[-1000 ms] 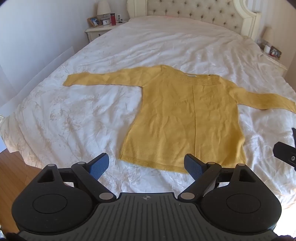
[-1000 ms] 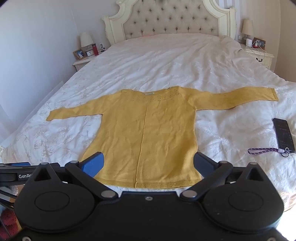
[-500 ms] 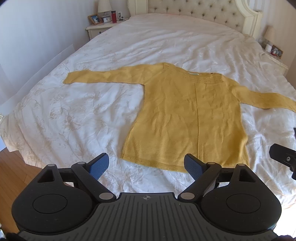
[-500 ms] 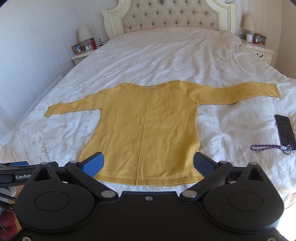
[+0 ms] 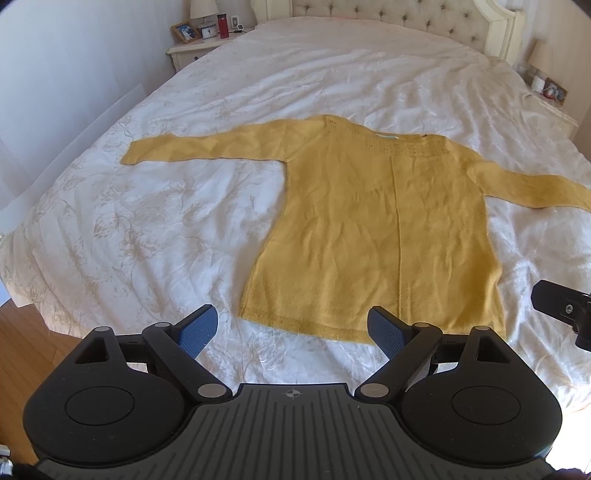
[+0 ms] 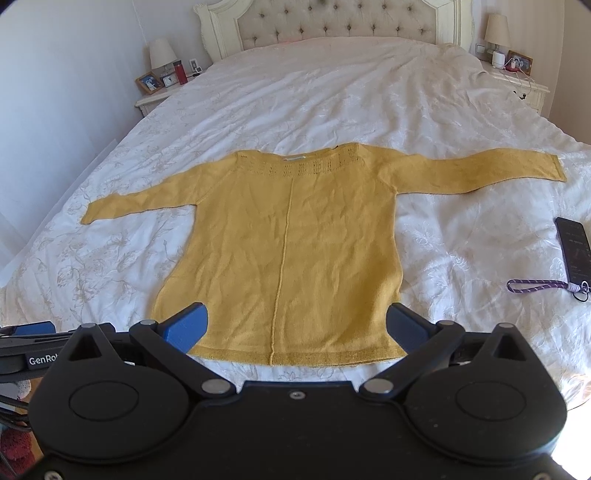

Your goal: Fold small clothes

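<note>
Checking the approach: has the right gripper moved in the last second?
Yes. The right gripper has edged toward the sweater: in its view the headboard has slid up and the hem now sits higher between its open jaws.

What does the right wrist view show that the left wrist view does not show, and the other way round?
Only the right wrist view shows the black phone and the purple braided strap lying on the white bedspread, to the right of the garment. It also shows the whole cuff of the right-hand sleeve.

Only the left wrist view shows the strip of wooden floor beside the bed.

Both show the yellow knitted long-sleeved sweater spread flat and unfolded, the tufted headboard, and the red bottle on the nightstand. The left gripper and right gripper are open and empty.
</note>
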